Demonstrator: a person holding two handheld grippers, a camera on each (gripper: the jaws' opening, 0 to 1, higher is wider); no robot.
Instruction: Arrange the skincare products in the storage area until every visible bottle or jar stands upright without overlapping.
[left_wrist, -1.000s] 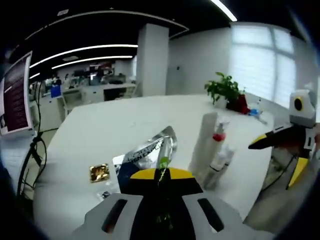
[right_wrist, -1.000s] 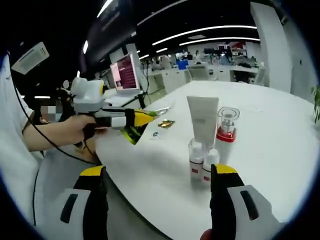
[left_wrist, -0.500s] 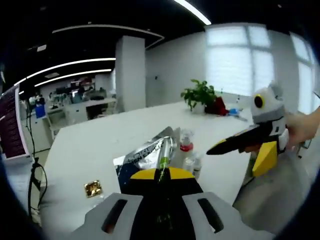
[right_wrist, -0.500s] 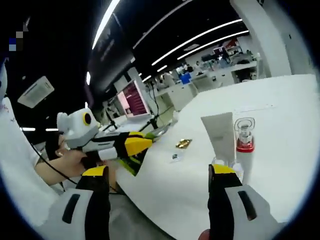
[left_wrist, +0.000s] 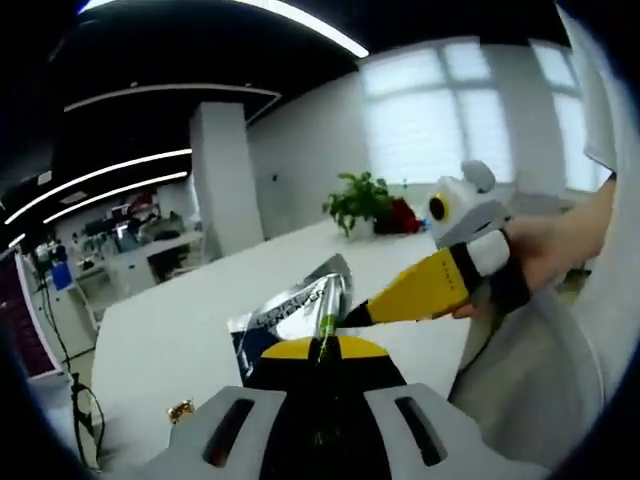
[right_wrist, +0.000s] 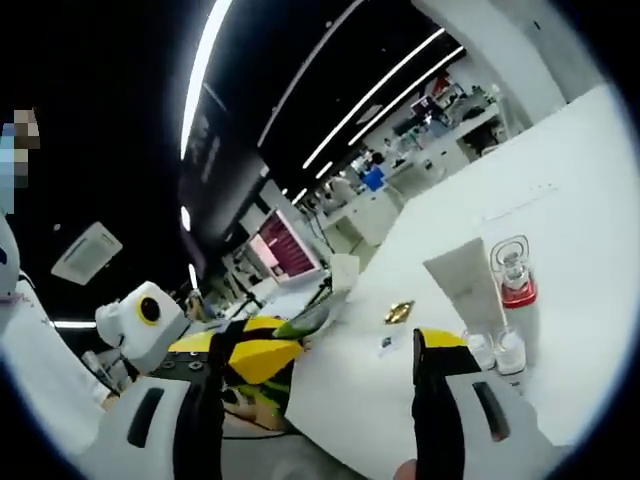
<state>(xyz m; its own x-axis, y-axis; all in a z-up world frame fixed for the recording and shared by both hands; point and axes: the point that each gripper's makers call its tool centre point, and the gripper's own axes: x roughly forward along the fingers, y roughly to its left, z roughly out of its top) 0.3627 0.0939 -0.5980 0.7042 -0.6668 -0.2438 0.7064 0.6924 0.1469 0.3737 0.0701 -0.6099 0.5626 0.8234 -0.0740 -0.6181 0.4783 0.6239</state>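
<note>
- Big open-plan office, strip lights overhead, and a large round white table (right_wrist: 560, 200) with a potted green plant (left_wrist: 358, 198) at its far edge.
- The skincare stuff stood bunched on that table in the right gripper view: a flat white squeeze tube (right_wrist: 465, 288) upright on its cap, a clear pump bottle with a red collar (right_wrist: 514, 290) just beside it, and two small white-capped bottles (right_wrist: 498, 349) in front, all upright.
- A little gold foil sachet (right_wrist: 399, 311) lay flat on the table near them.
- The left gripper (left_wrist: 325, 352) was clamped tight on a shiny silver and dark foil pouch (left_wrist: 288, 310), held up above the table.
- The right gripper (right_wrist: 315, 375) had its jaws spread wide with nothing between them; in the left gripper view its yellow tip sat right at the pouch, a hand (left_wrist: 535, 262) wrapped around its handle.
</note>
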